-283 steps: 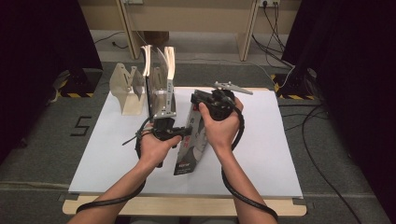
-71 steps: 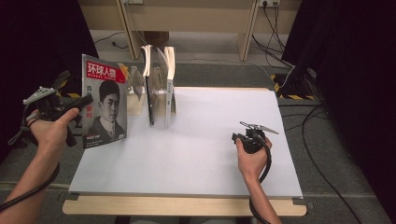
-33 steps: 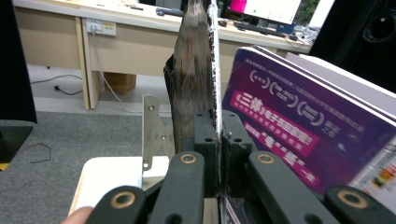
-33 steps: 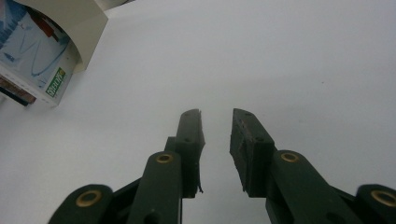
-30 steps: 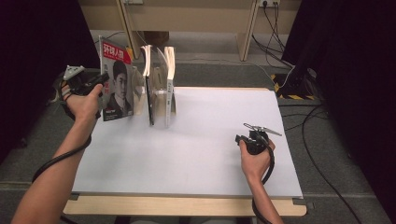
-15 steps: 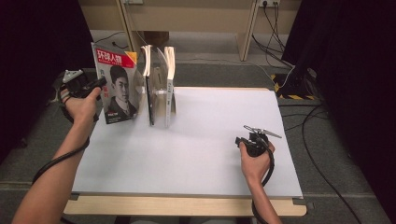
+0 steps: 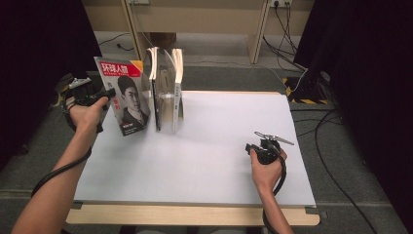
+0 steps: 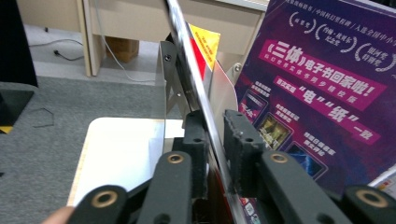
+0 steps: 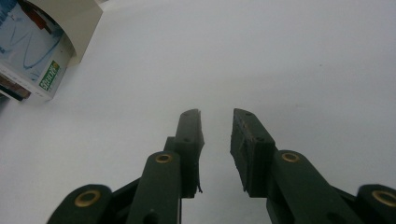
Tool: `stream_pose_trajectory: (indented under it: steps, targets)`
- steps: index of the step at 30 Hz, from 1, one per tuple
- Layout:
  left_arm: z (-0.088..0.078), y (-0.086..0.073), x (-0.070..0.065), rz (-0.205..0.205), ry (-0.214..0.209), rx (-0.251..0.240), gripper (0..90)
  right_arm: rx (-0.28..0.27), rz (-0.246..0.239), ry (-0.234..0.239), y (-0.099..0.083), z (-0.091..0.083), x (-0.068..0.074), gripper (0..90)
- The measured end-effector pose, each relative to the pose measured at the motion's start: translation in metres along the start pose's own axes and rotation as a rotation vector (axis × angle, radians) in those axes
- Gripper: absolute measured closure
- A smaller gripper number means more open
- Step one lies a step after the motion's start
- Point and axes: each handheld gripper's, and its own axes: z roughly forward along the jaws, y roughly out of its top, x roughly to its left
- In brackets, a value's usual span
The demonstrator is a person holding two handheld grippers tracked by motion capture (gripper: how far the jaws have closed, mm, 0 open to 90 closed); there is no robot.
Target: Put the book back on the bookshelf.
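Magazine [image 7: 124,95] shifted right since half a second ago, now against clear rack [image 7: 164,92]. Left gripper [image 8: 215,140] jaws just easing apart, glossy thin edge between. Right gripper [image 9: 217,135] narrowly open, empty.

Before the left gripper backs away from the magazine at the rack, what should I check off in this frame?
1. Magazine upright in the rack: not ok, it leans at the rack's left end.
2. Left gripper released: cannot tell; jaws have just been opening, the magazine edge between them.
3. Right gripper empty: ok, open over the white table.
4. Books already in the rack upright: ok.
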Motion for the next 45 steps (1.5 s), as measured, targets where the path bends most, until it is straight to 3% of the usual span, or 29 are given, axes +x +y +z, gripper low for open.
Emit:
stream_pose_trajectory:
  steps: [6, 8, 17, 22, 32, 39, 41, 44, 45]
  targets:
    - [0.004, 0.005, 0.002, -0.044, -0.003, 0.014, 73.4, 0.002, 0.004, 0.001, 0.001, 0.001, 0.0, 72.2]
    - [0.008, 0.004, 0.004, -0.09, -0.014, 0.016, 73.3, 0.002, 0.01, 0.001, 0.001, 0.0, 0.0, 72.1]
    - [0.017, 0.003, 0.008, -0.192, -0.042, 0.025, 73.6, 0.003, 0.006, 0.002, 0.002, 0.0, -0.002, 71.8]
    - [0.024, 0.007, 0.011, -0.225, -0.042, 0.041, 73.4, 0.004, 0.005, 0.0, 0.002, 0.0, -0.002, 71.7]
    - [0.027, 0.014, 0.005, -0.233, -0.054, 0.053, 77.7, 0.003, 0.004, 0.001, 0.005, -0.001, -0.003, 71.4]
    - [0.029, 0.02, 0.001, -0.267, -0.057, 0.11, 85.1, 0.005, 0.007, 0.001, 0.004, -0.001, -0.003, 71.4]
    - [0.027, 0.024, -0.003, -0.251, -0.076, 0.11, 86.0, 0.004, 0.011, 0.001, 0.004, -0.001, -0.004, 71.4]
    - [0.016, 0.036, -0.019, -0.151, -0.086, 0.067, 86.1, 0.006, 0.013, 0.001, 0.004, -0.001, -0.005, 71.5]
    - [0.016, 0.036, -0.019, -0.151, -0.086, 0.067, 86.2, 0.006, 0.013, 0.001, 0.004, -0.001, -0.005, 71.5]
